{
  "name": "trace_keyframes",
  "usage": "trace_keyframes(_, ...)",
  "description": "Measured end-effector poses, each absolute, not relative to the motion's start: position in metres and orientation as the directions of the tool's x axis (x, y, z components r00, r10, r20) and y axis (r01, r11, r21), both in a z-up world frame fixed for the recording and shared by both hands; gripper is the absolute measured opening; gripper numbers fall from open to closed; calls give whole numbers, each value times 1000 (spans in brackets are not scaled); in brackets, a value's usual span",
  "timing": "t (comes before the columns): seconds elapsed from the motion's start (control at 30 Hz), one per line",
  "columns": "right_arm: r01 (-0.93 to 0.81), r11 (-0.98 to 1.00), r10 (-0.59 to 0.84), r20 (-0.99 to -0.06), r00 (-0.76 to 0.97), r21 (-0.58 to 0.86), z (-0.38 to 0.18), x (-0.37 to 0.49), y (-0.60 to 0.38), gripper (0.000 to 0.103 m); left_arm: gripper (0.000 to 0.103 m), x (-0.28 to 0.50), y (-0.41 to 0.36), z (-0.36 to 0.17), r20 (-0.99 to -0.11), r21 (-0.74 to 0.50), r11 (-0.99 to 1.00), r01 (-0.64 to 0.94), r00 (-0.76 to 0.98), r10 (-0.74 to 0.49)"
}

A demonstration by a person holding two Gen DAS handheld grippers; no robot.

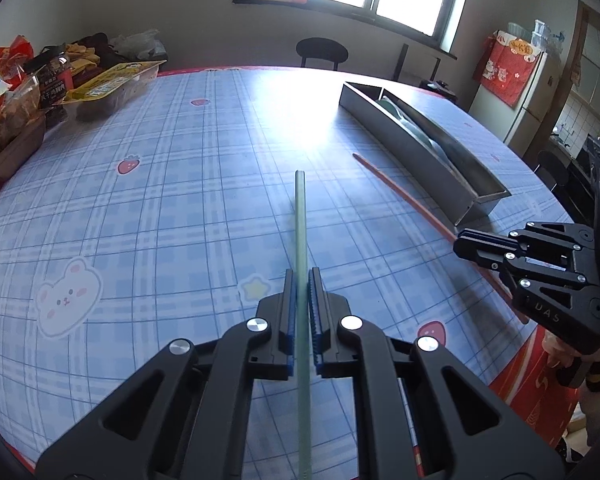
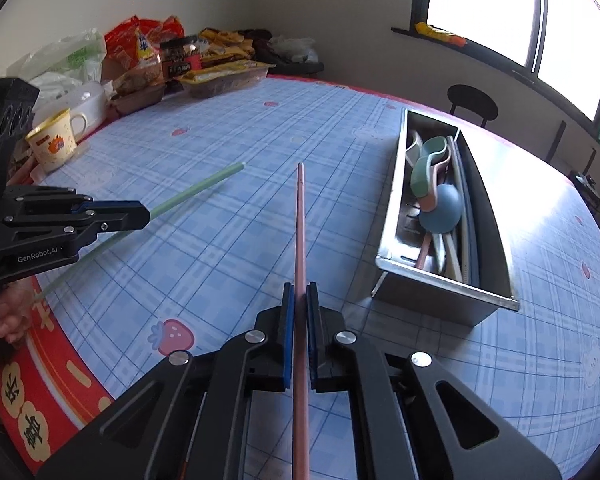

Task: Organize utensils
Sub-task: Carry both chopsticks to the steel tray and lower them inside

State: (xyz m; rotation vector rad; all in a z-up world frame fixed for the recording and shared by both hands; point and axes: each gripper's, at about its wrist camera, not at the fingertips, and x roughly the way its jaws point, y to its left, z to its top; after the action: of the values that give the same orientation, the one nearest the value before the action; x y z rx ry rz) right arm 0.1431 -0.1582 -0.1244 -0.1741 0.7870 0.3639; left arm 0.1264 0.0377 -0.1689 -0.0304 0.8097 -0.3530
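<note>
My left gripper (image 1: 302, 280) is shut on a green chopstick (image 1: 301, 216) that points forward above the table; it also shows in the right wrist view (image 2: 198, 188). My right gripper (image 2: 300, 294) is shut on a pink chopstick (image 2: 301, 220), also seen in the left wrist view (image 1: 404, 196). A long metal utensil box (image 2: 392, 208) stands right of the pink chopstick and holds several spoons (image 2: 436, 184) and chopsticks. In the left wrist view the box (image 1: 396, 140) lies far right, and my right gripper (image 1: 460, 244) sits near its close end.
A blue checked tablecloth (image 2: 220, 128) covers the round table. Snack bags and food trays (image 2: 172, 60) crowd the far left edge, with a yellow mug (image 2: 54, 144). A black chair (image 1: 322, 54) stands behind the table under the window.
</note>
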Motion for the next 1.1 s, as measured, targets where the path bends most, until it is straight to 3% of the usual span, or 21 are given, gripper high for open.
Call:
trace_keyframes(0.17, -315, 946, 279, -673, 685, 72, -117, 144, -184, 6, 10, 120, 50, -162, -654, -208, 938, 278, 674, -345)
trace_keyframes(0.37, -340, 940, 270, -670, 692, 28, -116, 140, -174, 6, 10, 114, 52, -155, -622, -210, 937, 280, 701, -349)
trace_keyframes(0.7, -340, 936, 317, -623, 715, 86, -109, 134, -186, 6, 10, 102, 59, -147, -565, -201, 944, 261, 757, -330)
trace_keyframes(1.1, -315, 888, 457, -565, 687, 336, -98, 148, -229, 6, 10, 112, 56, -117, -521, -371, 884, 285, 724, -452)
